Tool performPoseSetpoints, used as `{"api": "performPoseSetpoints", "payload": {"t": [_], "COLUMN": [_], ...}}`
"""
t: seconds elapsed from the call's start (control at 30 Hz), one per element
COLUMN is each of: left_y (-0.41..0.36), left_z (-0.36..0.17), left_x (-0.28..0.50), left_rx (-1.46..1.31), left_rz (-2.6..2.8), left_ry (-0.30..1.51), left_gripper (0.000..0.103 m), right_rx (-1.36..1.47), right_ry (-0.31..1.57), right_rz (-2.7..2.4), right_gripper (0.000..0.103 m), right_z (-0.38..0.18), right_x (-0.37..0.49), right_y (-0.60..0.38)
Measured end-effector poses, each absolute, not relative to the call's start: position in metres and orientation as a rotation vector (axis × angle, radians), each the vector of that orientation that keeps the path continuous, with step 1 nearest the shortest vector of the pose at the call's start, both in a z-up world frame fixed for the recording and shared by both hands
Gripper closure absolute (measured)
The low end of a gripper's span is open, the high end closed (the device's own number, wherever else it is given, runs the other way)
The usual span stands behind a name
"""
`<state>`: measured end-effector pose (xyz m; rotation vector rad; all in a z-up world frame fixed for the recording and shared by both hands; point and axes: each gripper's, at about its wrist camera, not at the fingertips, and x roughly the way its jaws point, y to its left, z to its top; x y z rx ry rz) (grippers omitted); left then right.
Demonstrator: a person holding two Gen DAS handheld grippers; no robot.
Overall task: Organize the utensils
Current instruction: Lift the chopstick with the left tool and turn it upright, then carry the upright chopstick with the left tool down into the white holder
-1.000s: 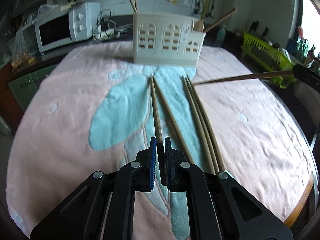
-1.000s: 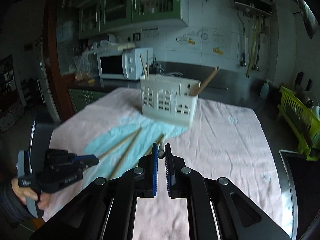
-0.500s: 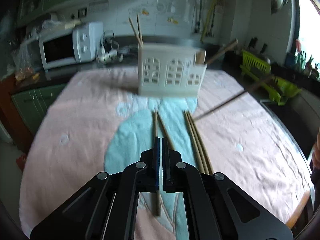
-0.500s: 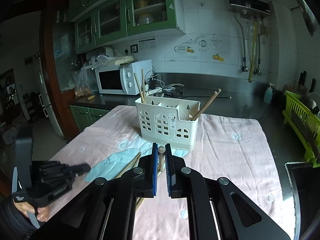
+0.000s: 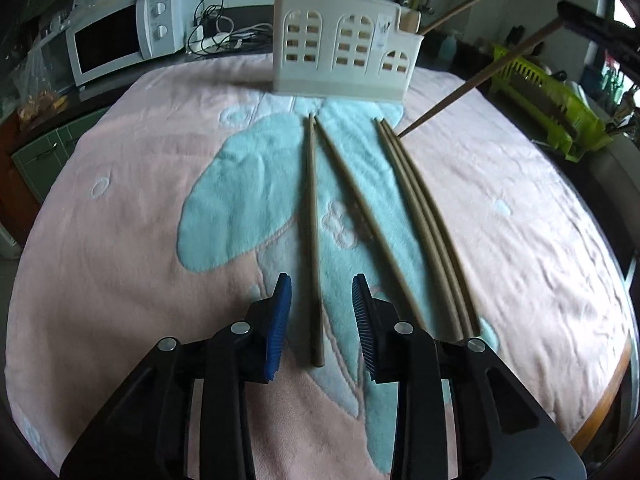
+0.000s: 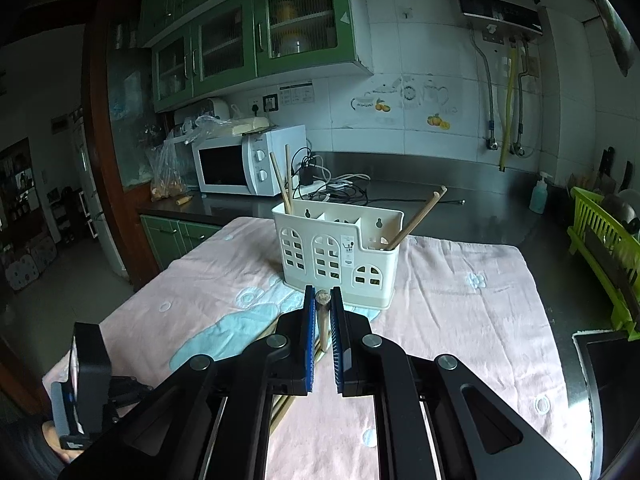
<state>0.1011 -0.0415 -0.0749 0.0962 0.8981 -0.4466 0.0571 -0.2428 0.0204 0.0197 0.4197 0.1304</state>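
Several tan chopsticks lie on the pink and blue towel point(image 5: 120, 208). My left gripper point(image 5: 321, 294) is open and straddles the near end of the leftmost chopstick point(image 5: 313, 232). A second chopstick point(image 5: 360, 208) and a bunch of three point(image 5: 420, 208) lie to its right. My right gripper point(image 6: 322, 306) is shut on a chopstick point(image 6: 322, 308), held end-on above the towel; it shows in the left wrist view point(image 5: 480, 76) slanting down from the upper right. The white utensil holder point(image 5: 344, 52) point(image 6: 340, 256) stands at the towel's far edge with chopsticks in it.
A white microwave point(image 5: 120, 44) point(image 6: 248, 164) and cables sit on the counter behind. A green dish rack point(image 5: 552, 100) point(image 6: 604, 240) stands on the right. The table's edge point(image 5: 612, 376) runs near right. The left gripper shows in the right wrist view point(image 6: 88, 384).
My left gripper has opened, dropped low and now straddles the leftmost chopstick. My right gripper has risen and moved toward the holder with its chopstick.
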Motion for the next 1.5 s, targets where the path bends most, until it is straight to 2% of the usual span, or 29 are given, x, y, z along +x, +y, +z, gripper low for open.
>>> {"api": "performPoseSetpoints", "payload": {"t": [0.03,0.2,0.23,0.27,0.4,0.67,0.83,1.17,1.5], "left_y": [-0.042,-0.049,-0.05,-0.05,-0.047,-0.035,-0.038,-0.039,-0.044], "left_z": [-0.077,-0.081,-0.08,-0.079,-0.064,0.002,0.023,0.051,0.11], "left_x": [0.101,0.098,0.098,0.098,0.096,0.092,0.103,0.128,0.155], "left_rx": [0.101,0.171,0.178,0.177,0.179,0.117,0.104,0.045,0.024], "left_rz": [-0.444,-0.416,-0.411,-0.412,-0.407,-0.41,-0.412,-0.441,-0.473], "left_ry": [0.901,0.877,0.874,0.875,0.83,0.621,0.521,0.506,0.449], "left_gripper": [0.08,0.086,0.095,0.097,0.098,0.098,0.098,0.098,0.098], "right_rx": [0.017,0.023,0.022,0.024,0.02,0.029,0.027,0.012,-0.011], "right_ry": [0.419,0.416,0.416,0.416,0.415,0.412,0.41,0.415,0.406], "right_rz": [0.13,0.131,0.131,0.131,0.131,0.13,0.13,0.156,0.204], "right_gripper": [0.096,0.096,0.096,0.096,0.096,0.096,0.096,0.096,0.096], "right_z": [0.021,0.022,0.022,0.022,0.023,0.024,0.024,0.04,0.108], "right_x": [0.058,0.059,0.059,0.06,0.06,0.062,0.063,0.077,0.099], "right_y": [-0.243,-0.243,-0.243,-0.242,-0.242,-0.242,-0.242,-0.244,-0.262]}}
